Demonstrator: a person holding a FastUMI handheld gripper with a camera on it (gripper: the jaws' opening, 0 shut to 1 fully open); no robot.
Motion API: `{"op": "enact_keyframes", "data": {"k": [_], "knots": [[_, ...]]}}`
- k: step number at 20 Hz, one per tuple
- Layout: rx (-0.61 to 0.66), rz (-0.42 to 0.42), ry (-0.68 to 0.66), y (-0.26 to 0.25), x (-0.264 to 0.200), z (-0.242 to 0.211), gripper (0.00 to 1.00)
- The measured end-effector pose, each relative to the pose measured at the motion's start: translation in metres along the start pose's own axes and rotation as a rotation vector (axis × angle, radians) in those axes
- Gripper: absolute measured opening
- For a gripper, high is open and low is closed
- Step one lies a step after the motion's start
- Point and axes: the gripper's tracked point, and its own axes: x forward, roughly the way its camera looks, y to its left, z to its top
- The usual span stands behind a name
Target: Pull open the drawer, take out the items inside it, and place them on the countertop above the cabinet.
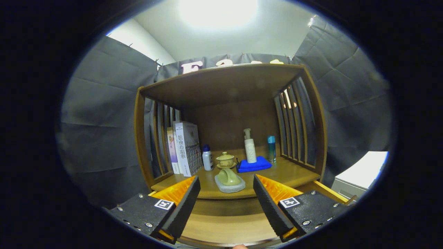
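My gripper (226,180) is open, with nothing between its fingers. It is held in front of a wooden cabinet, level with the countertop (290,173). Just ahead of the fingertips, at the countertop's front edge, a green cup (229,176) lies on its side on a grey stone coaster (231,188). Below the countertop the drawer (225,226) stands pulled out under the fingers; the part of its wooden floor that shows is bare. Its right side rail (328,193) runs past my right finger.
Farther back on the countertop stand books (185,148) at the left, a small white bottle (207,158), a green lidded teacup (225,160), a pump bottle (250,147) on a blue cloth (254,165) and a teal bottle (271,148). Slatted side walls and a top shelf (221,83) enclose it.
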Motion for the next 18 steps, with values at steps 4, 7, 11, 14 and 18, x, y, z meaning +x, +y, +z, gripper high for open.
{"op": "enact_keyframes", "data": {"k": [4,7,11,14,18], "knots": [[-0.029,-0.013,-0.036,-0.004,-0.032,-0.014,0.95],[0.012,-0.010,-0.022,-0.004,-0.053,-0.033,0.95],[0.021,-0.002,0.013,-0.006,-0.074,-0.060,0.95],[0.035,0.006,0.008,-0.006,-0.088,-0.073,0.95],[0.008,0.012,0.046,-0.003,-0.100,-0.104,0.95]]}}
